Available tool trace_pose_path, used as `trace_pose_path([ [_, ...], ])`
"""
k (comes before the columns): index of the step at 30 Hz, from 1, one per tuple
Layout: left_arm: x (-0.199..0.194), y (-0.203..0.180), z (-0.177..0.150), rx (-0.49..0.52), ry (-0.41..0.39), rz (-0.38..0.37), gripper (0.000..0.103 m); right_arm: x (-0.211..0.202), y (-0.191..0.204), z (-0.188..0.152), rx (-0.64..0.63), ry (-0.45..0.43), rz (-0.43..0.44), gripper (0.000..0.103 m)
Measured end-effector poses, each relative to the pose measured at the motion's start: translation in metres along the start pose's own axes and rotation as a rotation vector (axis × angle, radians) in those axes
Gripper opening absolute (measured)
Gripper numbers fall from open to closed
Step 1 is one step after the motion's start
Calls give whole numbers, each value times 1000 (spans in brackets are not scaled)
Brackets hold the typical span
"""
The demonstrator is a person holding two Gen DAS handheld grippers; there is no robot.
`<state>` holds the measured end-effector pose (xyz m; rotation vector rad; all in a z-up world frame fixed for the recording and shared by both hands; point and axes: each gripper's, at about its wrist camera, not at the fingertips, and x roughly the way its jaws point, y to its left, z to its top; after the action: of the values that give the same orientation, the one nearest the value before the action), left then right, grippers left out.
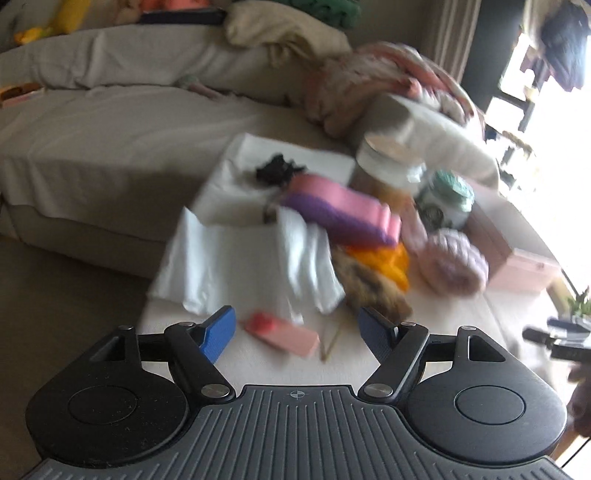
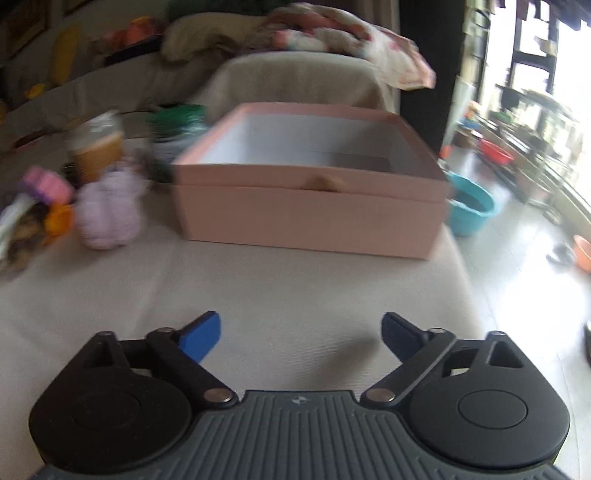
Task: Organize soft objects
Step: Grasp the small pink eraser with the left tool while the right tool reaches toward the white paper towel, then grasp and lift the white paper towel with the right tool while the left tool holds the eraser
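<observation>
This was a lived-in home, a sitting room by the look of it: a long sofa (image 1: 110, 122) under a loose grey cover ran behind a cloth-covered tabletop (image 2: 258, 295), with pillows (image 1: 280, 29) and a crumpled floral blanket (image 2: 354, 37) heaped along its back. Beside a bright window (image 2: 569, 92), plastic wash basins (image 2: 471, 212) sat on a shiny tiled floor (image 2: 517, 266) near a cluttered rack (image 2: 532, 147).

The left wrist camera is looking forward over its own fingers, sitting low and near a cloth-covered table (image 1: 424, 354), facing a pile of soft things with a sofa (image 1: 110, 155) behind. The right wrist camera is looking along the same table (image 2: 258, 288) toward a pink box (image 2: 310, 214), a window to its right. Both views are sharing the lilac knitted bundle (image 1: 456, 264) (image 2: 109, 214) and the box (image 1: 524, 271).
</observation>
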<state>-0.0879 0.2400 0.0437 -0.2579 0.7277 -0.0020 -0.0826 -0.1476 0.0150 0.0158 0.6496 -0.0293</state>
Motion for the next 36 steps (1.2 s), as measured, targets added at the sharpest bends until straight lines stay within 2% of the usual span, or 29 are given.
trace_pose_path([
  [3,7,-8,-10,5,22,49,78,-6,46,13,-104,-44,148,90],
  [6,16,-8,-18,-45,30,63,71,0,90,29,-197,-67,223,84],
  [11,24,-13,-16,-36,-20,113,69,3,127,43,-262,-90,246,83],
  [14,28,-24,-21,91,-44,156,66,-3,129,45,-279,-113,238,79],
  [16,24,-24,-26,128,-63,122,50,-4,130,47,-313,-146,218,79],
  [17,21,-21,-28,132,-70,95,46,-4,133,50,-335,-156,207,79],
  [18,18,-18,-31,137,-76,76,29,-3,137,53,-351,-156,209,78],
  [19,15,-14,-34,142,-82,60,19,-2,142,59,-359,-148,226,76],
  [23,2,-2,-44,155,-75,11,18,9,168,85,-327,-49,371,74],
  [26,-7,13,-49,140,-81,12,18,24,200,105,-306,32,448,74],
  [31,-10,32,-51,82,-92,-32,18,66,265,129,-333,125,396,73],
  [32,-11,32,-51,82,-94,-36,18,75,276,130,-347,143,368,69],
  [33,-11,34,-51,76,-95,-43,18,84,286,128,-362,166,348,49],
  [34,-11,35,-51,68,-98,-51,18,93,293,127,-381,192,335,24],
  [36,-11,38,-48,50,-113,-51,19,100,298,127,-397,209,317,1],
])
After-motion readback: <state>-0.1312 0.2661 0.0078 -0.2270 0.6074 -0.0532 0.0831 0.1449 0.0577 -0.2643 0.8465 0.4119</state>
